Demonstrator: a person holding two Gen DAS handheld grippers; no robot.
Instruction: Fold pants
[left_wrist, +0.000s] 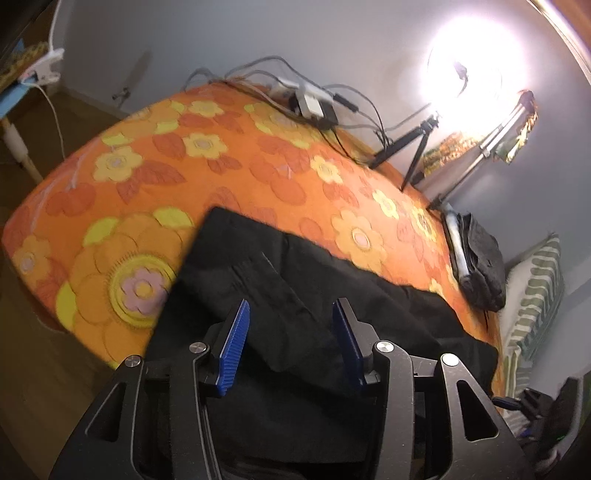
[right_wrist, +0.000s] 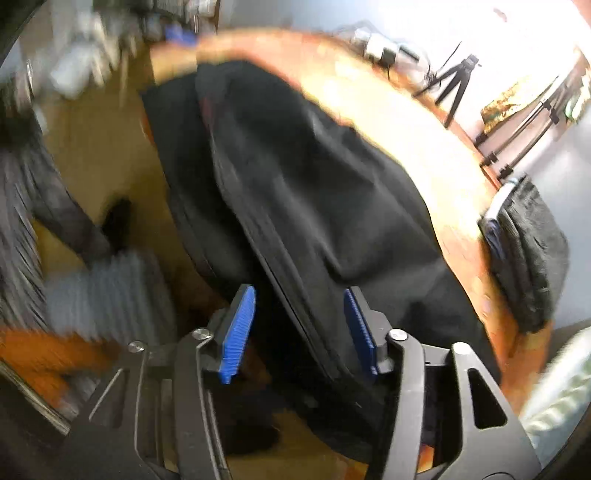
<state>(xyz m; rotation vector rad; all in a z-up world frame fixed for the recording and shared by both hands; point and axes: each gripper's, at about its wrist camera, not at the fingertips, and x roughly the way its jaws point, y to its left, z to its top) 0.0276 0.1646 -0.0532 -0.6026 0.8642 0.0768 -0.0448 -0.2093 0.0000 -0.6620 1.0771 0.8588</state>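
Black pants (left_wrist: 295, 288) lie on the orange flowered bedspread (left_wrist: 184, 155), spread along its near side. My left gripper (left_wrist: 291, 314) hovers just above the pants, jaws open, blue pads (left_wrist: 236, 343) empty. In the blurred right wrist view the pants (right_wrist: 314, 184) drape along the bed's near edge and partly hang over it. My right gripper (right_wrist: 301, 299) is open over the hanging edge of the cloth, nothing between its pads (right_wrist: 240, 332).
Cables and a power adapter (left_wrist: 314, 103) lie at the bed's far edge. A small black tripod (left_wrist: 410, 147) and a bright ring light (left_wrist: 472, 74) stand at the far right. A folded dark garment (left_wrist: 480, 266) lies at the bed's right edge, next to a striped pillow (left_wrist: 535, 295). Wooden floor (left_wrist: 29, 369) is at left.
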